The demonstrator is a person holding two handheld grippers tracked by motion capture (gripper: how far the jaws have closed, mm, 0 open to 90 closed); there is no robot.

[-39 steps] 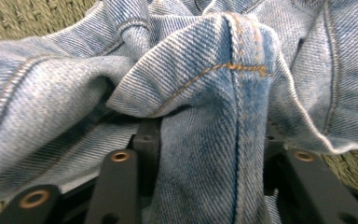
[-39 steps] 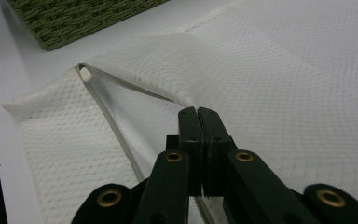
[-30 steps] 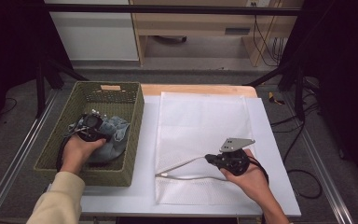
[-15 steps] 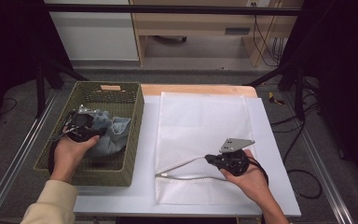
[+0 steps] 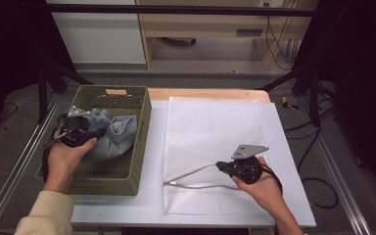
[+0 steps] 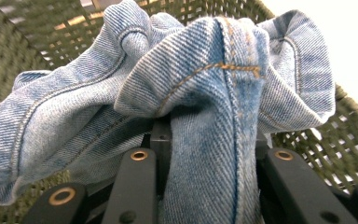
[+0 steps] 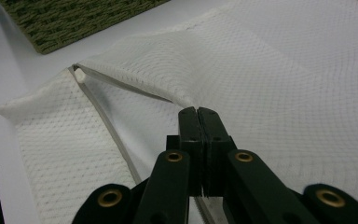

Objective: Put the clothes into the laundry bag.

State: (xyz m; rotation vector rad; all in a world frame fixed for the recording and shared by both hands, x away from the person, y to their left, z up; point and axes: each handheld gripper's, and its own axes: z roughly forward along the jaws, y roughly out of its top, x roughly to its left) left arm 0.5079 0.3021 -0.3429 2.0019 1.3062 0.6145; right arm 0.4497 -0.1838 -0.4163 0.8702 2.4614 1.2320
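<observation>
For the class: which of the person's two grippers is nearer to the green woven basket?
Left. The left gripper is inside the basket, clamped on denim. The right gripper is off to the side, pinching the white mesh bag.

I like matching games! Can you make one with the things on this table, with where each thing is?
Things:
1. jeans
2. basket
3. mesh bag
4. zipper

Places:
A. standing on the table's left side
B. gripped in the left tongs
C. running along the bag's open edge
D. lying flat on the table, pinched by the right tongs

Pairs: 1-B, 2-A, 3-D, 4-C
</observation>
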